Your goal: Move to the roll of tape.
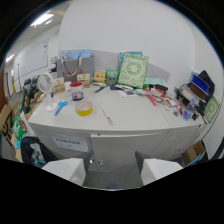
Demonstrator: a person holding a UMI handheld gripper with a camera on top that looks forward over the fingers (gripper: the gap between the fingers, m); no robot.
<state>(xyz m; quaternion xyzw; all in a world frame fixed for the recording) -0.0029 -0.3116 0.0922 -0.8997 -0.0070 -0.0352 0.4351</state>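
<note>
Gripper (113, 167) fingers held spread, nothing between them. Yellow roll of tape (84, 108) seen well beyond, on desk (131, 116), near blue scissors (61, 106).

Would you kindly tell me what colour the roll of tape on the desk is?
Yellow. The tape lies beyond the open gripper, beside the blue scissors; only the gripper view shows it.

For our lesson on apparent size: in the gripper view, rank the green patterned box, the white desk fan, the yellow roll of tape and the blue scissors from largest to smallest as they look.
1. Green patterned box
2. White desk fan
3. Yellow roll of tape
4. Blue scissors

The tape and scissors look close in size, so that order is unsure. The box stands farthest back, so its true lead may be larger.
</note>
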